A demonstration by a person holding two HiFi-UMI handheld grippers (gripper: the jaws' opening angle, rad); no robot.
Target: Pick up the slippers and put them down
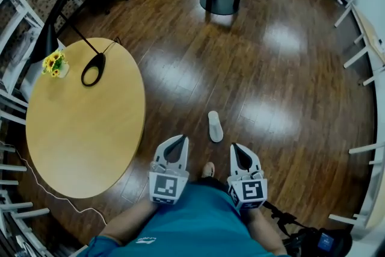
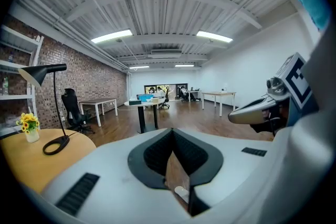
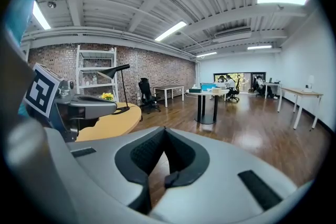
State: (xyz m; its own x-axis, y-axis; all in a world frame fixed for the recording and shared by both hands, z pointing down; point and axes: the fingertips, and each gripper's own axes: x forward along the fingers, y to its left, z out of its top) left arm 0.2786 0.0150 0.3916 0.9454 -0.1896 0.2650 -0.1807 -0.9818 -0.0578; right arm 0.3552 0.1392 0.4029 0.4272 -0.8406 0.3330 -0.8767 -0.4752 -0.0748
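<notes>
**Both grippers idle, slipper on the floor**

A white flat slipper [image 1: 215,126] lies alone on the dark wooden floor [image 1: 283,81], out from the right edge of the round yellow desk [image 1: 84,129], with nothing touching it. The left gripper [image 1: 182,139] and right gripper [image 1: 234,145] are held close to the body, fingers pressed together and empty. This reads as a rest pose, either before a pick or after a set-down.

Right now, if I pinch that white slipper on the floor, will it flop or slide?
Probably light and bendy: the white slipper looks thin and flat. On the glossy wooden floor it may skid if nudged; rolling seems unlikely.
</notes>
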